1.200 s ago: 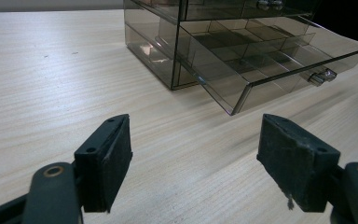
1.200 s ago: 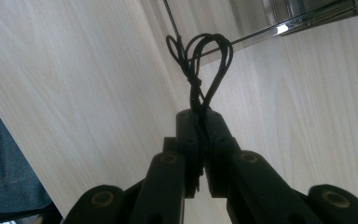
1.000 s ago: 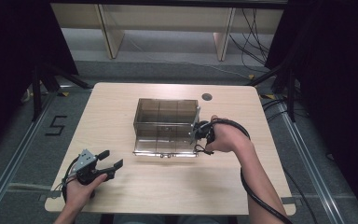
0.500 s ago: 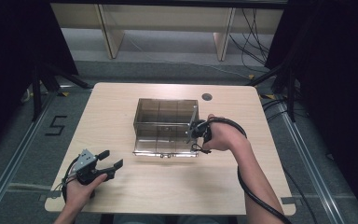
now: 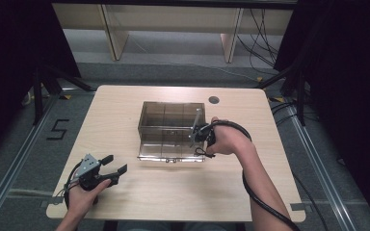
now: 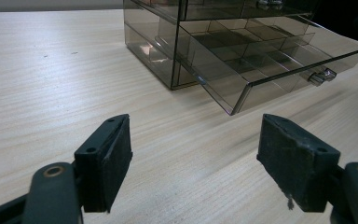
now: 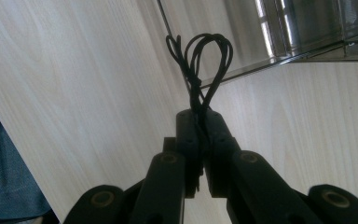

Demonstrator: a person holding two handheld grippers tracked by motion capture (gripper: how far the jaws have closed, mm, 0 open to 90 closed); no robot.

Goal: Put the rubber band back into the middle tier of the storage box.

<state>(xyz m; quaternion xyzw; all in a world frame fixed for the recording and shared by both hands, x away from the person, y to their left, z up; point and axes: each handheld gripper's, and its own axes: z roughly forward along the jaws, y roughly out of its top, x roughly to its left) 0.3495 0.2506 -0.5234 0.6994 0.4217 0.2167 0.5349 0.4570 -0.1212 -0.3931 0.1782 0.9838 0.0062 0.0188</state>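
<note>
A smoky clear drawer box (image 5: 166,115) stands mid-table, its bottom drawer (image 5: 171,151) pulled out toward me. The left gripper view shows that drawer (image 6: 242,51) with several empty compartments and a metal knob (image 6: 321,76). My right gripper (image 5: 198,134) is at the box's front right corner, over the drawer's right end. It is shut on a bundle of thin black cord loops (image 7: 200,56), pinched at the gripper's tips (image 7: 199,121). My left gripper (image 5: 114,163) rests low at the table's front left, open and empty (image 6: 193,135), facing the box.
A round cable hole (image 5: 214,99) sits in the table behind the box. Bare wood lies between my left gripper and the drawer. The table's front edge is close under my left hand. Blue clothing (image 7: 4,186) shows past the table edge.
My right gripper has shifted a little leftward, closer to the box's right front corner, still holding the cord loops. The left gripper has stayed put.
</note>
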